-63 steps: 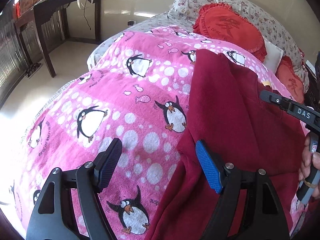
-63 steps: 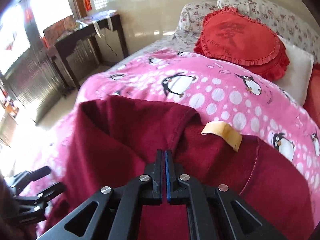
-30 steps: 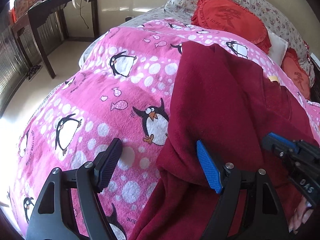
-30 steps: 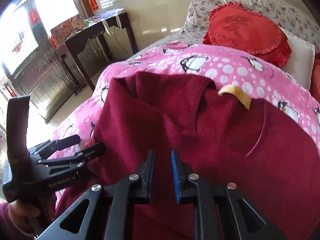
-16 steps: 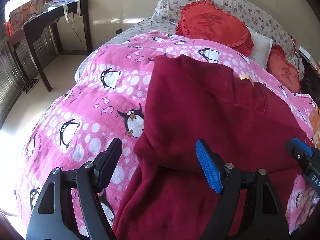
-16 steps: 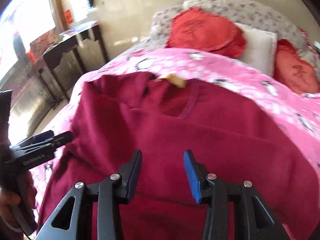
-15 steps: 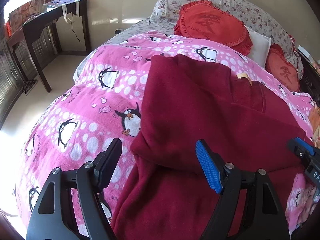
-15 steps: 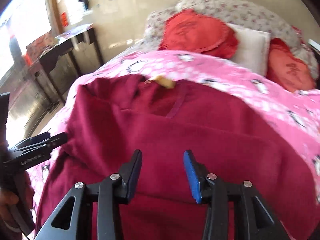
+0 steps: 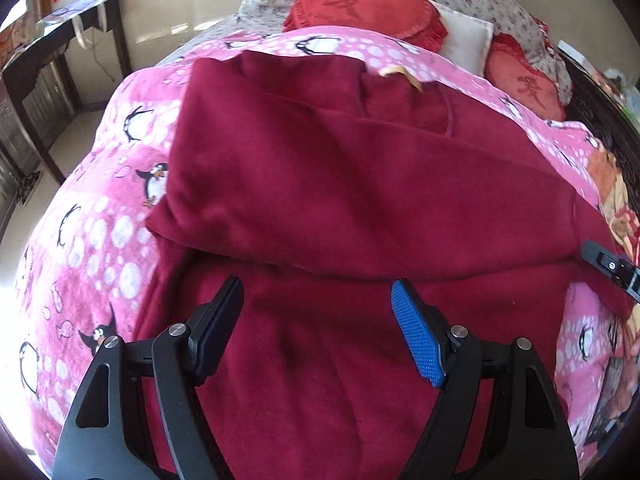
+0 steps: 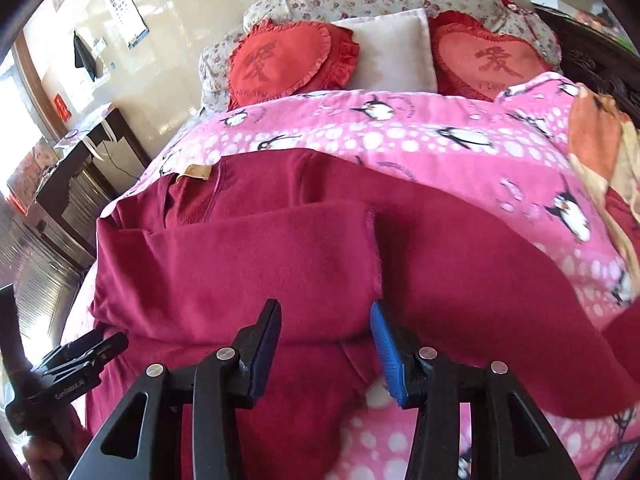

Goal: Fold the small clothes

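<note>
A dark red fleece garment [image 9: 352,184] lies spread on a pink penguin blanket [image 9: 100,216], with one part folded across its middle and a tan neck label [image 9: 402,73] at the far end. It also shows in the right wrist view [image 10: 280,264], label [image 10: 195,171] at the left. My left gripper [image 9: 320,324] is open and empty above the garment's near part. My right gripper [image 10: 325,344] is open and empty over the garment's near edge. The left gripper also shows in the right wrist view [image 10: 82,354]; the right one shows at the left wrist view's right edge [image 9: 612,268].
Red heart cushions [image 10: 280,60] and a white pillow [image 10: 390,54] lie at the bed's head. A dark wooden table [image 9: 56,64] stands on the floor to the left. An orange patterned cloth [image 10: 600,148] lies at the bed's right side.
My right gripper let go of the garment, opened wide and drew back toward the near edge. My left gripper stayed open and moved right over the garment. The fold now lies flat.
</note>
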A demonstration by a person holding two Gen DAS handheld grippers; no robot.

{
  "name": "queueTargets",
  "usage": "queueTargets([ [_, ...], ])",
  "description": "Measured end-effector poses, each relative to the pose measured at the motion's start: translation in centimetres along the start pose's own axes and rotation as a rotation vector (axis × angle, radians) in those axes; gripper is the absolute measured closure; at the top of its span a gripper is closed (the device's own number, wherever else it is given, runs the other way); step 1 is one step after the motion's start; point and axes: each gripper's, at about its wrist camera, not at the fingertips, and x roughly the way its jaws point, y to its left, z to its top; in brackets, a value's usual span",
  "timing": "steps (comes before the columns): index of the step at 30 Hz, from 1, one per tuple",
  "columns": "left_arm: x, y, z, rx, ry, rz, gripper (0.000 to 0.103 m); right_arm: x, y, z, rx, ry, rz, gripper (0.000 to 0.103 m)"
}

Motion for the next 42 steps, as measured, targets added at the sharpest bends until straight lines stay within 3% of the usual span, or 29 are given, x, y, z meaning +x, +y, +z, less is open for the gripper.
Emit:
queueTargets([
  [9, 1.1, -1.4, -1.2, 0.023, 0.052, -0.005, 0.026, -5.4, -11.2, -5.1, 0.307, -0.022, -0.064, 0.053],
  [14, 1.4, -1.4, -1.2, 0.015, 0.062, -0.006, 0.026, -7.4, -16.9, -7.1, 0.52, -0.078, -0.063, 0.042],
  [21, 1.8, -1.5, -1.5, 0.012, 0.063, 0.001, 0.026, -7.5, -22.3, -8.5, 0.733, -0.109, -0.068, 0.041],
  [24, 1.9, -1.8, -1.5, 0.016, 0.065, 0.005, 0.026, -7.0, -24.0, -8.4, 0.784, -0.143, -0.022, 0.041],
  [26, 2.0, -1.8, -1.5, 0.017, 0.068, 0.003, 0.026, -6.6, -24.9, -8.1, 0.793, -0.173, -0.046, 0.052],
  [27, 2.0, -1.7, -1.4, 0.016, 0.07, 0.001, 0.026, -6.4, -25.3, -7.8, 0.79, -0.175, -0.053, 0.069],
  [28, 2.0, -1.7, -1.3, 0.017, 0.072, -0.002, 0.026, -6.4, -25.4, -7.5, 0.783, -0.179, -0.057, 0.079],
  [30, 1.9, -1.4, -1.1, 0.016, 0.073, -0.006, 0.026, -7.2, -25.3, -6.6, 0.754, -0.209, -0.062, 0.088],
  [36, 0.4, -0.2, -0.3, -0.025, 0.028, -0.039, 0.026, -13.7, -22.8, -1.4, 0.618, -0.384, -0.042, 0.093],
  [42, -1.5, 0.8, 0.0, -0.049, -0.02, -0.06, 0.026, -17.8, -14.9, 5.2, 0.356, -0.469, 0.005, 0.093],
])
